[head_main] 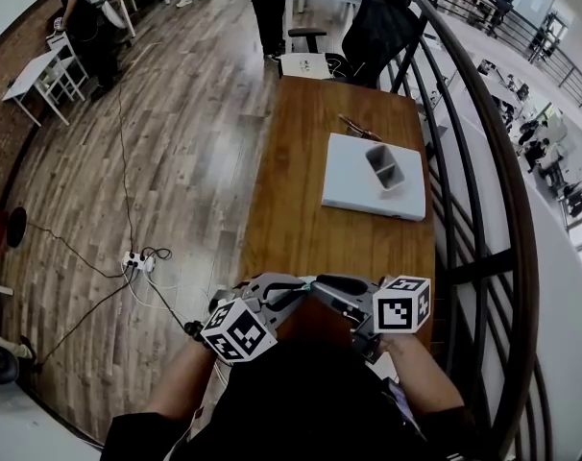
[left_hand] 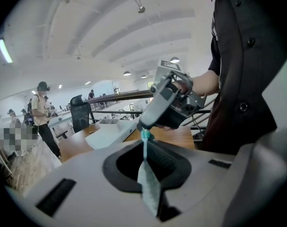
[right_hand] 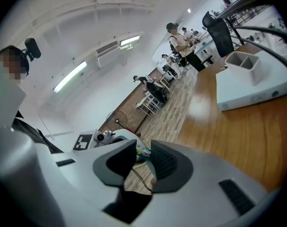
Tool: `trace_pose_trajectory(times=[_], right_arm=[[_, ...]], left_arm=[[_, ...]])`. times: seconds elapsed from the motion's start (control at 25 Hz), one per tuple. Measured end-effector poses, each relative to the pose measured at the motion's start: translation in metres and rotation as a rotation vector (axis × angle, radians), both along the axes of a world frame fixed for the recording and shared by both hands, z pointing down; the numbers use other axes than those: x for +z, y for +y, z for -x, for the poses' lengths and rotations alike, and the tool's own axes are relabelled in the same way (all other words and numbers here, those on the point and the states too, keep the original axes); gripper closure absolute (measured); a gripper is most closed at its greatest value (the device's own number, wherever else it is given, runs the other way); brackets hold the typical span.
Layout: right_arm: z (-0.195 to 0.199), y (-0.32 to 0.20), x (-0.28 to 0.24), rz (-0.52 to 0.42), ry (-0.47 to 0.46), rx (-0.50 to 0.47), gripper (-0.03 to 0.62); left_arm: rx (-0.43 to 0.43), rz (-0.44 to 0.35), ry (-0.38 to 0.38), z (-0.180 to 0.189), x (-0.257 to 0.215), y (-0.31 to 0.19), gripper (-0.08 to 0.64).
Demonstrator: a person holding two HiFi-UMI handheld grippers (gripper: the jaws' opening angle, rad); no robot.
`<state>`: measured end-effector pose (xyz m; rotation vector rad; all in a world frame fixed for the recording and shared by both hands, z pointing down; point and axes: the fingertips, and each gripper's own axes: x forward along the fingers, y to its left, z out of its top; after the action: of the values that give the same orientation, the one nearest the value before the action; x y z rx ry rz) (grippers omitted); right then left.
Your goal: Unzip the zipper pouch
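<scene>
Both grippers are being held up off the wooden table point(head_main: 310, 209), close against the person's body, tips meeting. My reading is that this is keeping the pouch free of the table, so one end can be anchored while the other is drawn. The left gripper point(left_hand: 146, 150) is pinching the zipper pouch point(left_hand: 149, 186): jaws pressed together, thin fabric sandwiched edge-on between the pads, serving as the anchor. The pouch is running straight out from those jaws to the tip of the right gripper point(right_hand: 142, 148), which is sitting just ahead of the left one. The right gripper's jaws are standing partly spread with the zipper pull point(left_hand: 145, 135) lying between their tips. The pads are not plainly pressing on it, so I am judging this as lining up on the pull rather than a grip. The pouch is looking pale teal, thin and flat, seen on edge; the pull is showing as a brighter teal knot. The zip line itself is not showing, so I cannot tell how far it is open.
</scene>
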<state>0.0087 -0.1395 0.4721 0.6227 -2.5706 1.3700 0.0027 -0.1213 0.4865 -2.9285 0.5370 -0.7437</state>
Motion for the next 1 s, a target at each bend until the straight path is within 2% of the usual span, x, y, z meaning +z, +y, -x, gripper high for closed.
trace_pose_trajectory(times=[0.04, 0.12, 0.16, 0.44, 0.68, 0.84, 1.0], right_arm=[[-0.002, -0.001, -0.002, -0.001, -0.015, 0.009, 0.507], [-0.008, -0.002, -0.003, 0.002, -0.034, 0.029, 0.572], [-0.01, -0.002, -0.003, 0.003, -0.036, 0.034, 0.583], [-0.011, 0.006, 0.002, 0.02, -0.027, 0.035, 0.583], [-0.014, 0.007, 0.006, 0.001, 0.009, 0.057, 0.592], [-0.02, 0.006, 0.013, -0.019, 0.026, 0.066, 0.589], [-0.023, 0.006, 0.016, -0.071, 0.089, 0.056, 0.586]], left_arm=[[-0.002, 0.001, 0.002, 0.0, 0.0, 0.0, 0.531], [-0.01, 0.008, 0.011, 0.002, 0.0, 0.0, 0.531], [-0.012, 0.012, 0.017, 0.002, 0.0, 0.001, 0.531], [-0.005, -0.004, -0.015, 0.001, 0.004, 0.005, 0.531], [-0.01, -0.016, -0.013, 0.002, 0.003, 0.007, 0.531], [-0.007, -0.031, -0.025, -0.001, 0.005, 0.007, 0.534], [-0.006, -0.041, -0.044, -0.004, 0.006, 0.006, 0.534]])
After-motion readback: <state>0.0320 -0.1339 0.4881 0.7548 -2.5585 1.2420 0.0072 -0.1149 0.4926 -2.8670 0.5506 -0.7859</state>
